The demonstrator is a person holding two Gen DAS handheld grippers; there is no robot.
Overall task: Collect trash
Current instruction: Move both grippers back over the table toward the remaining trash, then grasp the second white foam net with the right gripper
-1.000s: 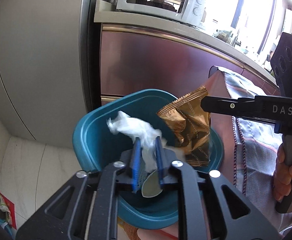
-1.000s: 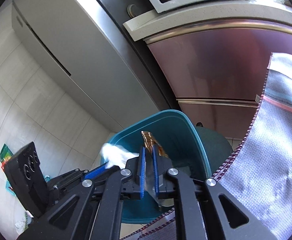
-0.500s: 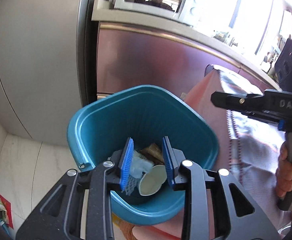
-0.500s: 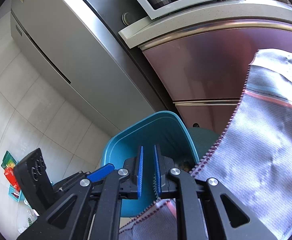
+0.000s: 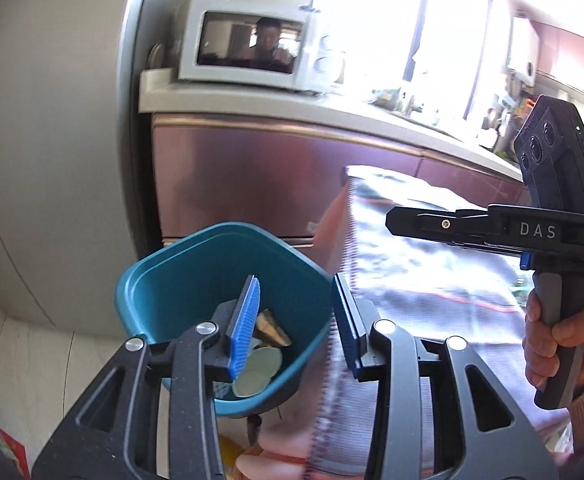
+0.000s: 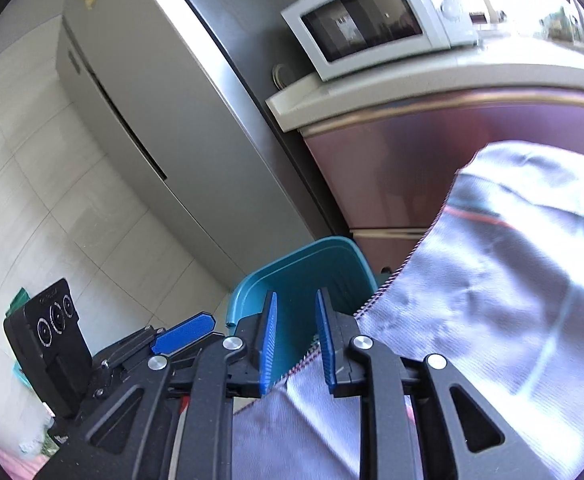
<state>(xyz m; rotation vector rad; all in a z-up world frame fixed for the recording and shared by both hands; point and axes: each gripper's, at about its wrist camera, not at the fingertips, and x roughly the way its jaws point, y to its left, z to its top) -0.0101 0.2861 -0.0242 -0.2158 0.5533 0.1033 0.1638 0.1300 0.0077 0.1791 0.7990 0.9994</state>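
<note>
Since the gold wrapper [image 5: 273, 329] and a paper cup [image 5: 257, 372] already lie in the teal bin [image 5: 164, 280], your left gripper [image 5: 292, 320] and right gripper [image 6: 296, 336] are both opening, empty, above the rim.

Teal bin [image 5: 196, 280], blue fingers [image 5: 246, 320], grey striped cloth [image 6: 492, 280]

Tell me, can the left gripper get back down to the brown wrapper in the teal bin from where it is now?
Probably yes. The left gripper, jaws opening and empty, sits right above the teal bin; the brown wrapper lies uncovered inside, and the cloth hangs to one side.
</note>
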